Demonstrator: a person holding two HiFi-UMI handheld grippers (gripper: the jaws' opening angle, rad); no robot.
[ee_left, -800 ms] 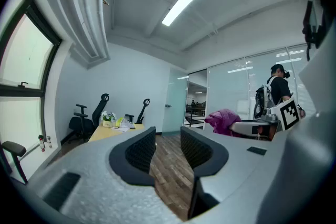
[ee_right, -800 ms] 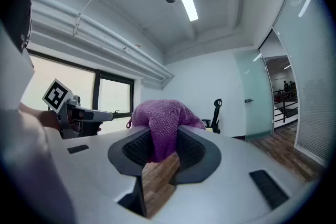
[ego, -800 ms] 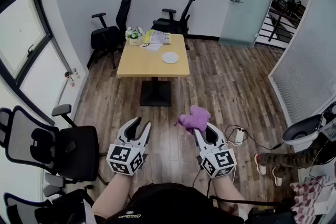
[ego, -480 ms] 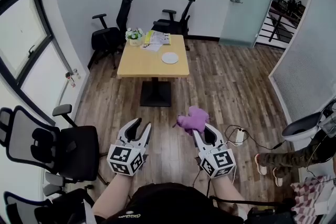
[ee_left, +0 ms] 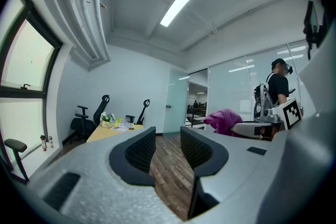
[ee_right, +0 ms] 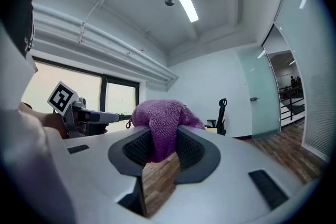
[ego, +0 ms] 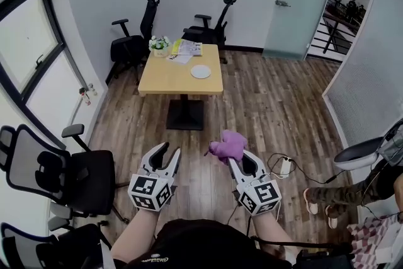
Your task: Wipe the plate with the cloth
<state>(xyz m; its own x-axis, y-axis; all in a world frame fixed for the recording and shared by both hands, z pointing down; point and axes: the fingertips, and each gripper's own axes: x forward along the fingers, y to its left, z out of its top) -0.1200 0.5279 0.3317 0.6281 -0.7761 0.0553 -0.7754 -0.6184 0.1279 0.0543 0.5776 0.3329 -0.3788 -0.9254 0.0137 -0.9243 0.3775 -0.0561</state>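
A rectangular pale-wood worktop (ego: 170,77) stands at 12 o'clock, carrying a round white plate (ego: 201,72) toward its 3 o'clock side. The left hand-held gripper (ego: 171,148) is narrowly parted and empty. The right hand-held gripper (ego: 238,159) pinches a bunched purple terry cloth (ego: 228,145), well apart from the plate.

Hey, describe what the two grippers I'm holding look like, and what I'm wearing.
The left hand-held gripper and right hand-held gripper match: light grey plastic bodies, two curved jaws lined with black ribbed pads, and a white cube printed with black square markers at the rear. You're wearing a black top.
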